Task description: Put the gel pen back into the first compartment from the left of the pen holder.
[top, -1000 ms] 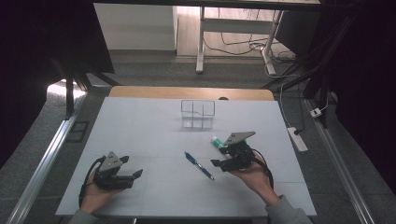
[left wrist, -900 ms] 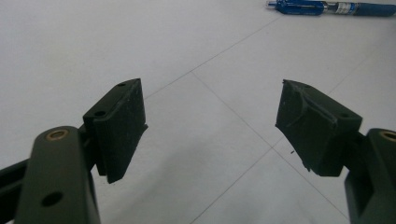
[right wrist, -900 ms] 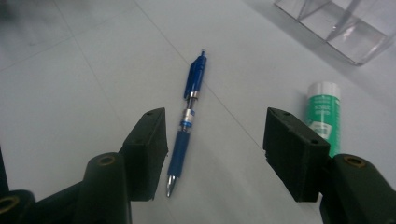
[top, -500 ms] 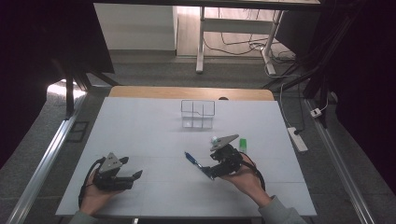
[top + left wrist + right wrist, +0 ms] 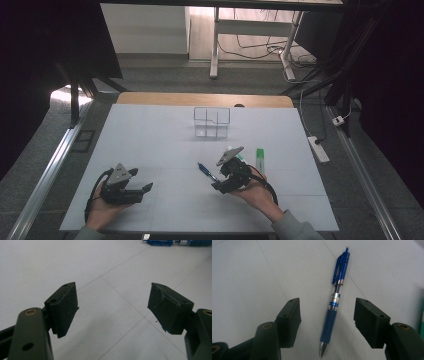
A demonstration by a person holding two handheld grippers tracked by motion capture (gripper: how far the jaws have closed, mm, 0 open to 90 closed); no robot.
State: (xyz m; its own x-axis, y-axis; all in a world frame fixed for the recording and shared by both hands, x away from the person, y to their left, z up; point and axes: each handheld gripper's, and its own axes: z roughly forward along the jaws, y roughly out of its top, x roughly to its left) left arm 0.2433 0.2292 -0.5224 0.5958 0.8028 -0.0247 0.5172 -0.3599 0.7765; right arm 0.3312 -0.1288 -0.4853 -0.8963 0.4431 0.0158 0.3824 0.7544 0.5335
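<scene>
- White tabletop (image 5: 165,145) marked with faint grid lines, a dark room behind it, cables on the floor beyond the far edge; a person's two hands reach in from the near side.
- Lying flat on the table is a blue retractable ballpoint pen with a clear barrel and silver tip (image 5: 335,302), just left of the right gripper (image 5: 216,187) in the high view.
- In the right gripper view the pen runs lengthwise between the two black jaws, which stand wide apart and touch nothing; its rubber grip section sits level with the pads.
- Left gripper (image 5: 146,189) rests low over bare table, well apart from the pen, jaws also spread wide and empty.
- A green highlighter marker (image 5: 260,159) lies just beyond the right hand, and a clear plastic divided organiser box (image 5: 212,121) stands farther back, mid-table.
- To pick cleanly, I would lower the right gripper until the pads straddle the rubber grip, keep the pen centred, then close squarely across the barrel so it cannot roll or pivot out.
</scene>
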